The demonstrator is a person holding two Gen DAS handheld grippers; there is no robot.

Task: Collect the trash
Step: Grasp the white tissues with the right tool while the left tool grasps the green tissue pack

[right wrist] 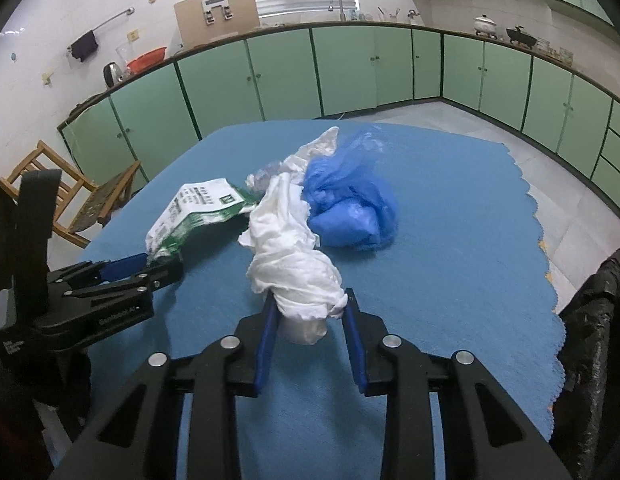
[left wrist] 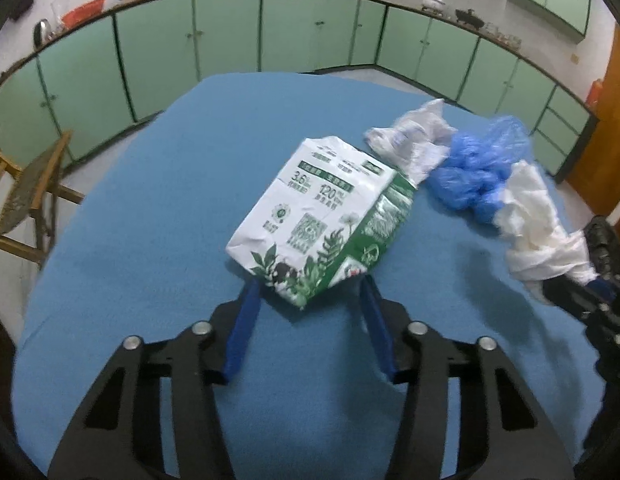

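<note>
Writing: green-and-white package [left wrist: 326,216] carries large figures "3.6" and "120", a square code block and leaf drawings; the smaller print is too blurred to read. The left gripper's [left wrist: 310,286] black side shows pale lettering in the right wrist view, seemingly "GenRobot AI", though it is small and soft.
Package: crinkled printed film, flattened pouch shape, lying on the blue cloth-covered counter [left wrist: 149,240] with its near corner between the left fingers [left wrist: 245,320].
Left gripper state: blue fingers part-way apart on either side of the package corner; whether they press on it cannot be told from either view.
Right gripper [right wrist: 310,300] state: fingers [right wrist: 265,344] drawn close and clamped on the knotted end of a white tissue wad [right wrist: 293,264].
Tissue wad: soft, creased paper, twisted into a long rope shape reaching back toward the other trash.
Blue plastic [right wrist: 350,208]: thin, glossy, bunched into a lumpy ball, just beside the wad.
Clear wrapper [left wrist: 410,136]: crumpled whitish film behind the package, touching the blue plastic.
Counter cloth: matte blue weave with a scalloped edge.
Black bag [right wrist: 598,340]: wrinkled, glossy, at the counter's right edge.
</note>
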